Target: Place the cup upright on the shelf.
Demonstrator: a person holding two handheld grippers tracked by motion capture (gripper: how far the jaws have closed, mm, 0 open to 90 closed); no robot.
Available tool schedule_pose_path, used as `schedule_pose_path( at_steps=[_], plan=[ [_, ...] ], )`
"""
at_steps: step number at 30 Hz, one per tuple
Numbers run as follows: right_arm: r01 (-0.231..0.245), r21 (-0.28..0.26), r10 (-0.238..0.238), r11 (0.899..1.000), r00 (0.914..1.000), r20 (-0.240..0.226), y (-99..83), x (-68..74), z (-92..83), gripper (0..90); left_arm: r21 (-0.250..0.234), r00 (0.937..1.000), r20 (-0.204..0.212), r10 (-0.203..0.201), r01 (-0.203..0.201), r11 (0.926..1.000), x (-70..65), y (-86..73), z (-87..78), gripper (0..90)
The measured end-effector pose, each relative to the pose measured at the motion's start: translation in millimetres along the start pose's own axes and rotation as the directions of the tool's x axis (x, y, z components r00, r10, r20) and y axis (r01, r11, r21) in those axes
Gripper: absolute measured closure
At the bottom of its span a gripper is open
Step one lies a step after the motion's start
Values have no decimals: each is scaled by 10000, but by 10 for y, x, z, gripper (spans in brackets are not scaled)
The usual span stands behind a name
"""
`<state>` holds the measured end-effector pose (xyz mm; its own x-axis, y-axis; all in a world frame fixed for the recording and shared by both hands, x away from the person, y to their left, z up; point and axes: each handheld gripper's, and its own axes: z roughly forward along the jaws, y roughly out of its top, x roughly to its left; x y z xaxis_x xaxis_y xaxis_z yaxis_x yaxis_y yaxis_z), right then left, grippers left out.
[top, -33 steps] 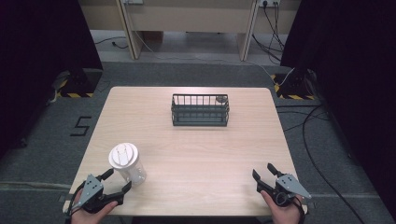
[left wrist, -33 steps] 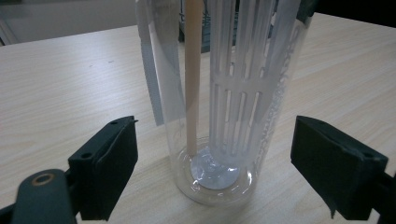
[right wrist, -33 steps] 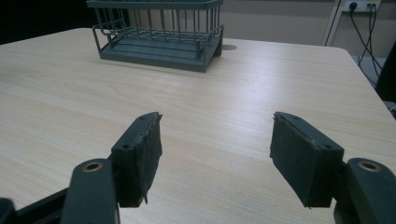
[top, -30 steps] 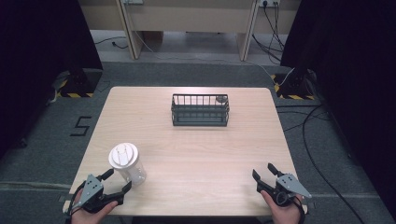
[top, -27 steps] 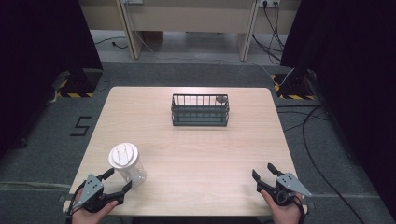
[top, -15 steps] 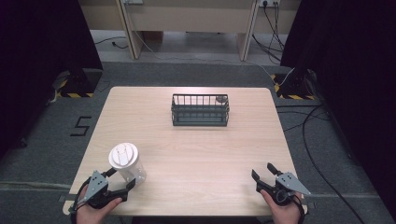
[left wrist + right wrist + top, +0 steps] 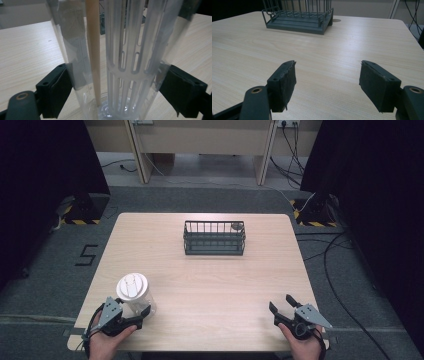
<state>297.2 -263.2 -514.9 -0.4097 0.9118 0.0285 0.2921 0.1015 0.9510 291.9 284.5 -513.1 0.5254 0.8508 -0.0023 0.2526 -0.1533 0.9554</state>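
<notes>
A clear plastic cup (image 7: 134,292) with a white lid stands near the table's front left corner. In the left gripper view the cup (image 7: 117,60) is very close, and a white slotted insert (image 7: 127,62) and a tan stick (image 7: 93,50) show inside it. My left gripper (image 7: 139,316) is open. Its jaws stand on either side of the cup's lower part, right at its walls. My right gripper (image 7: 281,304) is open near the front right corner of the table, and nothing lies between the jaws of the right gripper (image 7: 327,80).
A dark wire basket (image 7: 214,238) stands at the far middle of the wooden table (image 7: 210,280); the basket (image 7: 298,15) lies well ahead of the right gripper. A small round mark (image 7: 236,225) sits beside its far right corner. Cables run on the floor to the right.
My left gripper has moved forward, so its jaws now stand around the base of the cup. The right gripper has barely moved.
</notes>
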Motion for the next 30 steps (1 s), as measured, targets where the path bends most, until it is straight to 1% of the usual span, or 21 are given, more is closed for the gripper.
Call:
schedule_pose_path(
  at_steps=[5, 8, 9, 15, 20, 22, 24, 28, 30],
  plan=[
    [-6, 14, 6, 10000, 10000, -7, 0, -2, 3, 300, -5, 10000, 34, 32, -32, 10000, 8, 7, 27, 142],
    [-52, 55, 52, 10000, 10000, -15, 2, 1, 4, 300, -85, 10000, 19, 96, -96, 9999, 11, 19, 43, 143],
    [-31, 47, 31, 10000, 10000, -4, 2, 0, 4, 300, -146, 9999, 30, 127, -127, 9998, 15, 21, 40, 165],
    [-41, 56, 41, 10000, 10000, -21, 2, -2, 6, 300, -190, 10000, -14, 13, -13, 9998, 26, 18, 28, 174],
    [-60, 58, 60, 10000, 10000, -9, 2, -7, 6, 300, -270, 10000, 15, 25, -25, 9996, 29, 35, 26, 176],
    [-56, 48, 56, 10000, 10000, -11, 2, -7, 7, 300, -223, 9999, 12, 167, -167, 9996, 30, 48, 34, 176],
    [-87, 48, 87, 10000, 10000, -10, 2, -5, 5, 300, -151, 9998, 47, 212, -211, 9997, 32, 61, 45, 176],
    [-82, 27, 82, 10000, 10000, -4, 1, -12, 3, 300, -130, 9997, 63, 246, -245, 9996, 33, 82, 60, 176],
    [-116, 35, 116, 9999, 9999, 0, 2, -13, 3, 301, -146, 9998, 77, 200, -199, 9997, 35, 95, 66, 177]
  ],
)
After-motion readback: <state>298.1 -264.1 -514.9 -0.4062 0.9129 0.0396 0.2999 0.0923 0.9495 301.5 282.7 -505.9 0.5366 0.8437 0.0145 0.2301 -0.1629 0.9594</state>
